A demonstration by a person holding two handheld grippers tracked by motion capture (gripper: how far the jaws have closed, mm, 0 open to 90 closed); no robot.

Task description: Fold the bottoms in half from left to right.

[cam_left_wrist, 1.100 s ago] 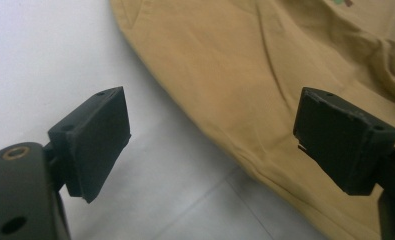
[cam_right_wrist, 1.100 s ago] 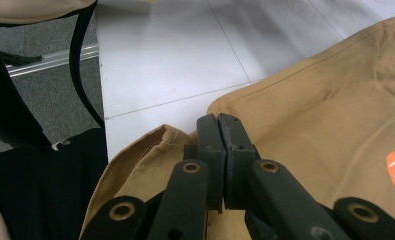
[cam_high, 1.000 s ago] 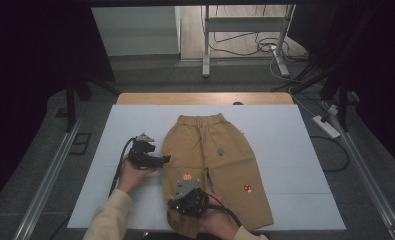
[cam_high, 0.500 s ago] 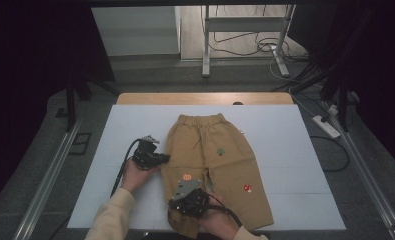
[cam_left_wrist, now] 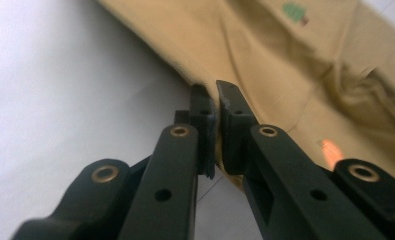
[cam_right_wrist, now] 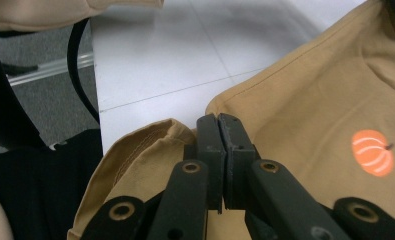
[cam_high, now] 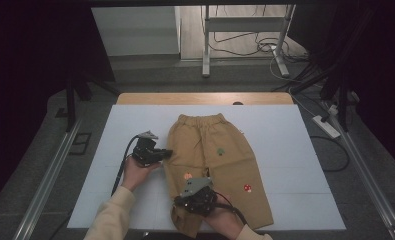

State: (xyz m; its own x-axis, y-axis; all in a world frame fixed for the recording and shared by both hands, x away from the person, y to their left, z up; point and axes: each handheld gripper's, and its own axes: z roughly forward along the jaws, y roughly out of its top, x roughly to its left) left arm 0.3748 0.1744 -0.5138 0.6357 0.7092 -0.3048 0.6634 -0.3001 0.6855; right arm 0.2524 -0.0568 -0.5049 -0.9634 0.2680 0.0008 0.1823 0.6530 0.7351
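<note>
A pair of tan child's trousers (cam_high: 220, 160) lies flat on the white table (cam_high: 135, 125), waistband at the far end. My left gripper (cam_high: 169, 153) sits at the trousers' left side edge. In the left gripper view my left gripper (cam_left_wrist: 216, 92) is shut on that edge of the trousers (cam_left_wrist: 285, 60). My right gripper (cam_high: 181, 201) is at the near end of the left leg. In the right gripper view my right gripper (cam_right_wrist: 218, 120) is shut on the trousers (cam_right_wrist: 310, 100) by the folded-up hem, close to an orange pumpkin patch (cam_right_wrist: 372, 152).
The trousers also carry a green patch (cam_high: 219, 150) and a red mushroom patch (cam_high: 247, 188). White table surface (cam_high: 295, 150) lies to the right of the trousers. A metal rail (cam_high: 50, 175) runs along the left side, and cables (cam_high: 330, 125) lie on the floor at the right.
</note>
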